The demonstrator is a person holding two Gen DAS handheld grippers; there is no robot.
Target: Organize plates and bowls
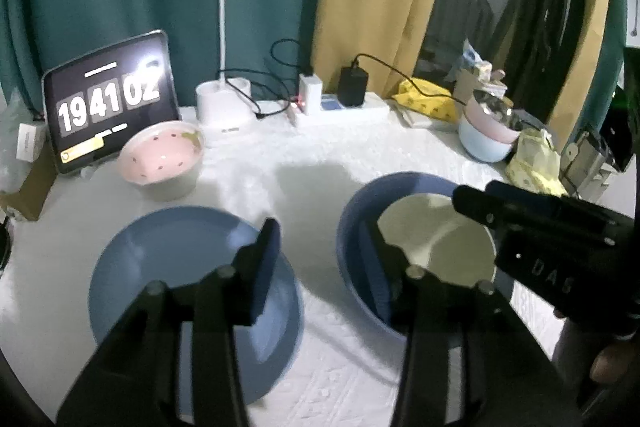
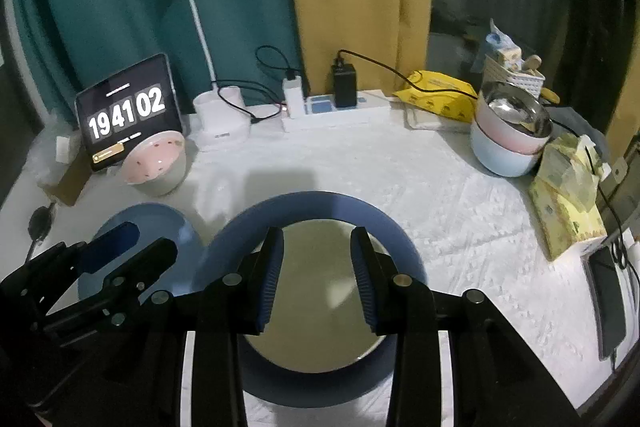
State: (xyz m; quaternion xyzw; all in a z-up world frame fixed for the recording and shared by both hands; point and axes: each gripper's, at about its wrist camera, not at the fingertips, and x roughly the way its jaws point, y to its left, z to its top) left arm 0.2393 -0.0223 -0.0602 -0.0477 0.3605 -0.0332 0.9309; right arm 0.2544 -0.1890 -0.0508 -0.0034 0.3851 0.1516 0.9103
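Below the parted right tongs (image 2: 316, 275), cream plate (image 2: 316, 291) on blue plate (image 2: 320, 207).

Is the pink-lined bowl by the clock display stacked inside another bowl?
No. In the right wrist view the pink-lined bowl sits tilted and alone on the white tablecloth beside the clock display.

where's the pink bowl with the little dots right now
The pink bowl sits at the back left of the table in both views, directly in front of the tablet clock, with the desk lamp base to its right.
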